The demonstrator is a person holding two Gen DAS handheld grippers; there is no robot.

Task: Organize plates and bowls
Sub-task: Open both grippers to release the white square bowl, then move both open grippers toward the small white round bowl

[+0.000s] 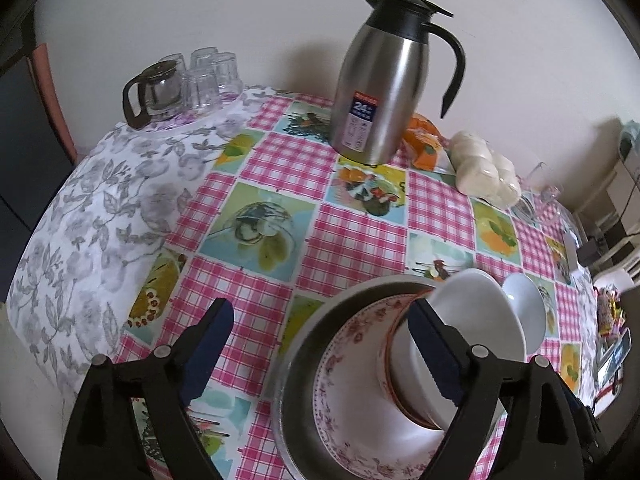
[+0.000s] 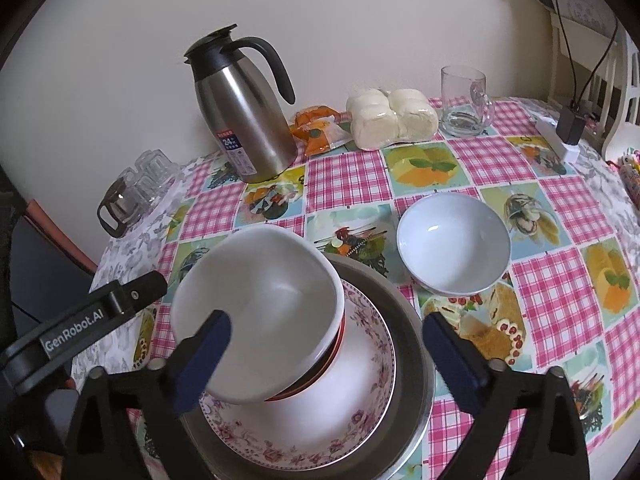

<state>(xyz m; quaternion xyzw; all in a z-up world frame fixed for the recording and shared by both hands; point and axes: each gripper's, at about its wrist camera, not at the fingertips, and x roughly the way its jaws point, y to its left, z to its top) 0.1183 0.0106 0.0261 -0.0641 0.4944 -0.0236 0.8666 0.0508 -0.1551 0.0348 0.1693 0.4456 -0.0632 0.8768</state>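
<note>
A steel pan (image 1: 360,288) (image 2: 412,320) sits on the checked tablecloth and holds a floral plate (image 1: 348,360) (image 2: 360,420). Tilted on the plate is a white bowl (image 1: 480,312) (image 2: 260,288), nested in a red-rimmed bowl (image 1: 390,340) (image 2: 340,336). A smaller white bowl (image 1: 528,304) (image 2: 452,240) stands alone on the cloth to the right. My left gripper (image 1: 322,312) is open, one finger over the cloth and the other in front of the nested bowls. My right gripper (image 2: 326,320) is open and straddles the stack without pressing on it. The left gripper's body (image 2: 120,300) shows at the left.
A steel thermos jug (image 1: 380,80) (image 2: 244,120) stands by the wall. A glass teapot with tumblers (image 1: 160,88) (image 2: 132,192) is at the far left. A bag of buns (image 1: 484,168) (image 2: 392,118), an orange packet (image 2: 320,128), a glass mug (image 2: 464,100) and a power strip (image 2: 560,136) line the back right.
</note>
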